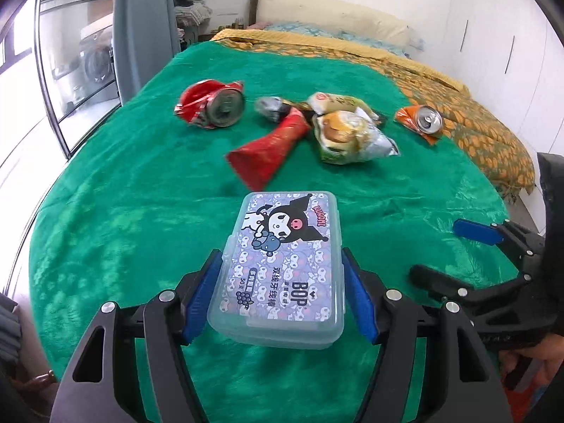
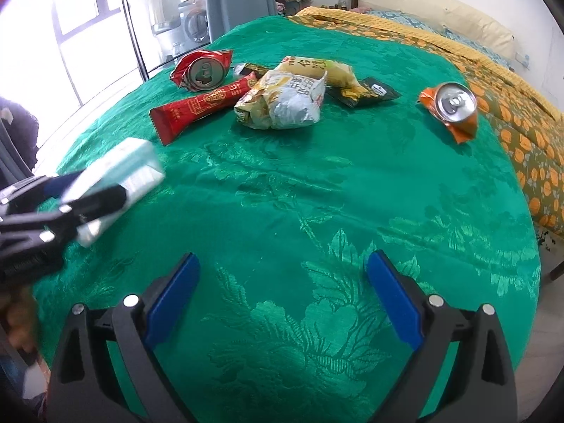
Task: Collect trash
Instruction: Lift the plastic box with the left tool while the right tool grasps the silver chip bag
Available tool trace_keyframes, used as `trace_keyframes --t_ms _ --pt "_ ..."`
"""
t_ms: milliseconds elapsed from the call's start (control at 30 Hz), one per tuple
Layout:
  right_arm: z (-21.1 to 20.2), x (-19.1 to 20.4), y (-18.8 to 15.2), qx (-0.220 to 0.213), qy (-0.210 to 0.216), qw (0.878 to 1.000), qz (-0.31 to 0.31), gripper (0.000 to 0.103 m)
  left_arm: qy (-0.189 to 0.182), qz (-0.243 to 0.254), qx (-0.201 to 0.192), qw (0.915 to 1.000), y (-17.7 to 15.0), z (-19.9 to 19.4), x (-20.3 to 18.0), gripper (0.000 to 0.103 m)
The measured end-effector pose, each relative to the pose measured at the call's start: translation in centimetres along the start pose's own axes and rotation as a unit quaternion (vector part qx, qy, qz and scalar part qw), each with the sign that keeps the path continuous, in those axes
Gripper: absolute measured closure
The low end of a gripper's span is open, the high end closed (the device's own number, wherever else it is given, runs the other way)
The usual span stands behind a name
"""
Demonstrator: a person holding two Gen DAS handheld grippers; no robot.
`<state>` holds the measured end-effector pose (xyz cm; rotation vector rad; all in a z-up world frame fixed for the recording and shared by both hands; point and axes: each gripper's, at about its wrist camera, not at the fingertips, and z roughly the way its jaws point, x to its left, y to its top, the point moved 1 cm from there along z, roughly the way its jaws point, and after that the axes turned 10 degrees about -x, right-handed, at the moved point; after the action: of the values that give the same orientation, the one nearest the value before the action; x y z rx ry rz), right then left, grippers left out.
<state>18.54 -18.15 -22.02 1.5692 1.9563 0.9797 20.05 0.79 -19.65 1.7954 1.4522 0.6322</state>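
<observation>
My left gripper (image 1: 282,268) is shut on a clear plastic floss-pick box (image 1: 282,264) with a purple cartoon label, held above the green bedspread (image 1: 123,211). The box also shows in the right wrist view (image 2: 120,179). My right gripper (image 2: 283,264) is open and empty over the green spread; it also shows in the left wrist view (image 1: 454,250). Ahead lie a crushed red can (image 1: 215,104), a red wrapper (image 1: 271,148), crumpled yellow snack bags (image 1: 349,134), a black packet (image 2: 366,93) and a crushed orange can (image 2: 453,109).
The bed's orange-patterned blanket (image 1: 476,116) and pillows (image 1: 335,17) lie behind and to the right. A glass door (image 1: 70,70) with a washing machine behind it stands at the left. White wardrobes (image 1: 511,53) line the right wall.
</observation>
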Motion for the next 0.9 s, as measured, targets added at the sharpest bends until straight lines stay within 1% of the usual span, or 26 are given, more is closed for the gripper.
trace_keyframes --t_ms 67,100,133,233,300,333,400,467,600,667,733,833,900 --pt "-0.3 -0.5 0.0 -0.006 0.006 1.000 0.014 0.009 0.003 0.009 0.002 1.0000 0.3 0.6 -0.5 0.037" --pt "-0.4 -0.9 0.0 -0.010 0.009 1.000 0.028 0.010 0.005 0.011 0.004 0.9999 0.3 0.8 -0.5 0.034" --pt "-0.5 -1.2 0.0 -0.013 0.012 0.999 0.038 0.009 0.006 0.013 0.008 0.9999 0.2 1.1 -0.4 0.029" --pt "-1.0 -2.7 0.0 -0.018 0.026 0.996 0.084 0.009 0.001 0.002 0.028 0.9996 -0.2 1.6 0.2 0.025" --pt "-1.1 -3.4 0.2 -0.016 0.023 0.994 0.102 0.010 -0.003 0.000 0.030 0.9995 -0.2 1.8 0.4 0.022" --pt "-1.1 -3.7 0.5 -0.014 0.015 0.994 0.104 0.010 -0.001 0.006 0.032 0.9995 -0.3 1.9 0.2 0.021" --pt "-0.6 -3.9 1.5 -0.010 -0.002 0.996 0.090 0.010 0.012 0.023 0.035 0.9991 -0.5 2.0 -0.3 0.020" --pt "0.1 -3.7 2.7 -0.009 -0.009 0.998 0.068 0.010 0.023 0.035 0.036 0.9985 -0.5 2.1 -0.7 0.020" --pt "2.2 -2.0 6.3 -0.012 -0.003 1.000 0.011 0.010 0.017 0.028 0.037 0.9988 -0.6 2.1 -0.3 0.020" --pt "4.0 -0.6 8.3 -0.010 0.005 1.000 -0.017 0.010 0.019 0.030 0.037 0.9987 -0.7 2.0 -0.3 0.020" --pt "6.1 0.6 10.2 -0.001 0.003 0.999 -0.039 0.010 0.020 0.030 0.037 0.9987 -0.7 2.1 -0.4 0.020" --pt "8.3 1.4 11.7 0.010 -0.002 0.999 -0.035 0.010 0.020 0.029 0.037 0.9987 -0.6 2.1 -0.4 0.020" --pt "9.8 1.9 12.1 0.020 -0.012 0.999 -0.030 0.010 0.020 0.029 0.037 0.9987 -0.6 2.2 -0.4 0.020"
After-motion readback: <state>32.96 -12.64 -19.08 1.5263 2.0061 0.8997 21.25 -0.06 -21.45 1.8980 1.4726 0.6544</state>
